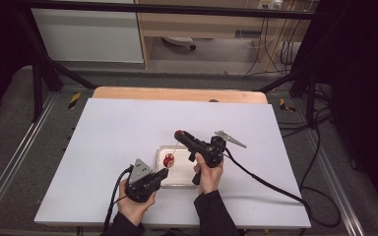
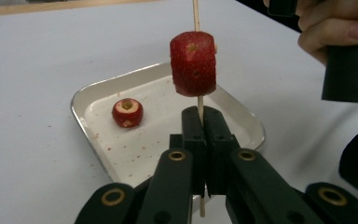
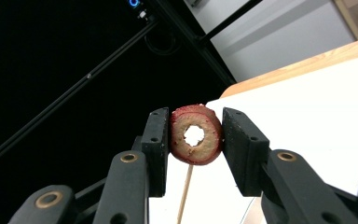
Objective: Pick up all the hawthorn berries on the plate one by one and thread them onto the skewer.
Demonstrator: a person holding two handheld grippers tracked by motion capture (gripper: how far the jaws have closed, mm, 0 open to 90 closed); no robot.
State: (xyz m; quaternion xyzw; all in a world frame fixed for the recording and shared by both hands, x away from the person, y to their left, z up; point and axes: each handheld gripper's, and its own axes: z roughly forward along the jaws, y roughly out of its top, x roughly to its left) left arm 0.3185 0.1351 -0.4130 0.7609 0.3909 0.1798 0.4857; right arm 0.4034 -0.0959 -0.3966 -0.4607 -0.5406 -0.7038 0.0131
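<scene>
Your workspace, framed in black.
Beyond your white surface stand a wooden cabinet, a grey floor and trailing cables.

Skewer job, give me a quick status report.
Left tool shut on skewer. Right tool shut on cored fruit piece, skewer beneath it. Second piece waits in tray. Nothing in the way.
</scene>
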